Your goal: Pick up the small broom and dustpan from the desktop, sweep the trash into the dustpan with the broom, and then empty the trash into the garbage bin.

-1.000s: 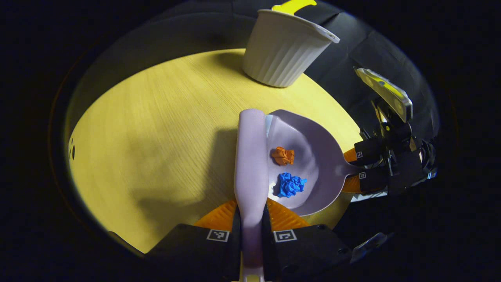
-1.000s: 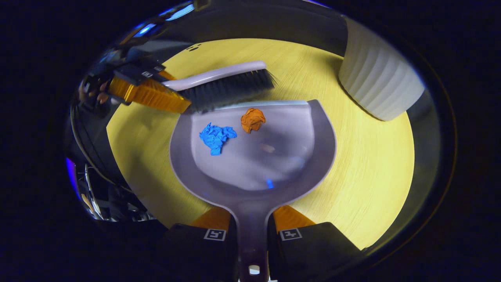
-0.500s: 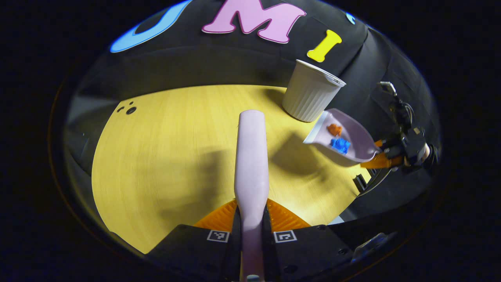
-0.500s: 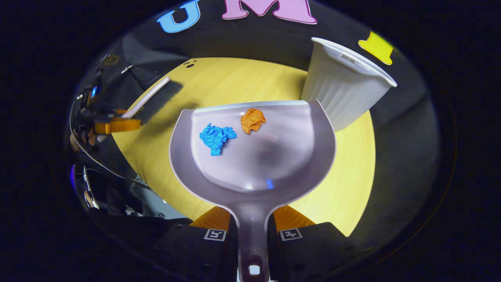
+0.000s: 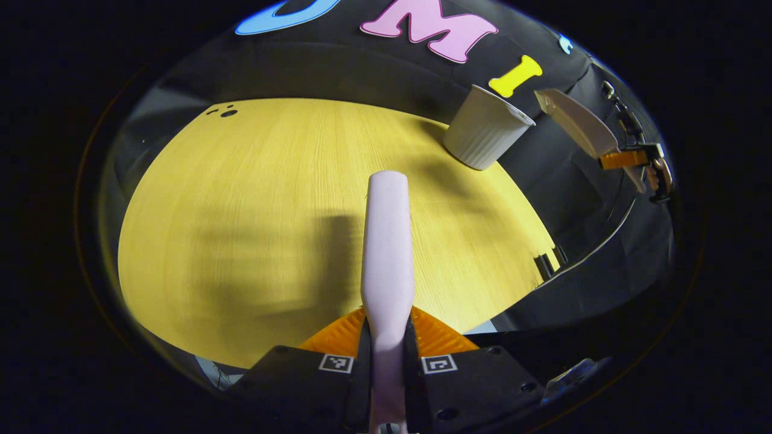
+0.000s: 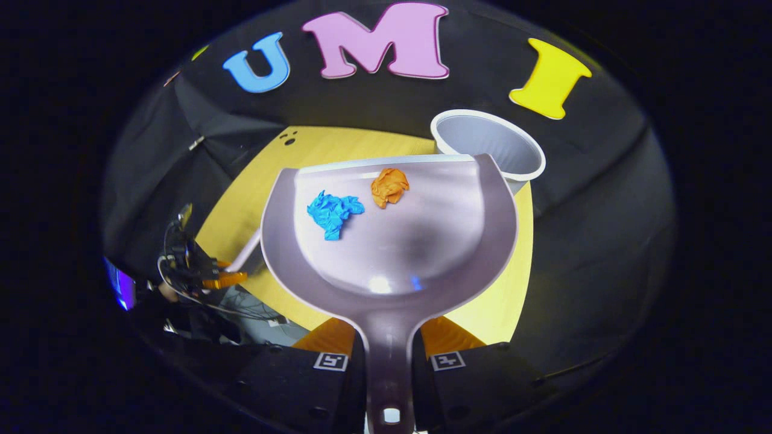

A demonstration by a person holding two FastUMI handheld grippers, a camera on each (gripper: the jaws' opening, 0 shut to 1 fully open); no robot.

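Observation:
In the right gripper view, my right gripper (image 6: 389,339) is shut on the handle of the lilac dustpan (image 6: 398,253). The pan is held level in the air. A blue paper wad (image 6: 332,212) and an orange paper wad (image 6: 389,185) lie near its front lip. Just beyond that lip is the open mouth of the white ribbed garbage bin (image 6: 490,143). In the left gripper view, my left gripper (image 5: 388,330) is shut on the pale broom (image 5: 387,241), held above the table. There the dustpan (image 5: 576,123) hangs high at the right, beside the bin (image 5: 484,129).
The yellow wooden table (image 5: 259,211) spreads under the broom, its right edge near the bin. My left gripper (image 6: 224,279) with the broom (image 6: 246,254) shows low at the left of the right gripper view, beside loose cables.
The dustpan has been lifted off the table and carried up to the bin's mouth, both wads still in it. The broom has drawn back and away from the pan.

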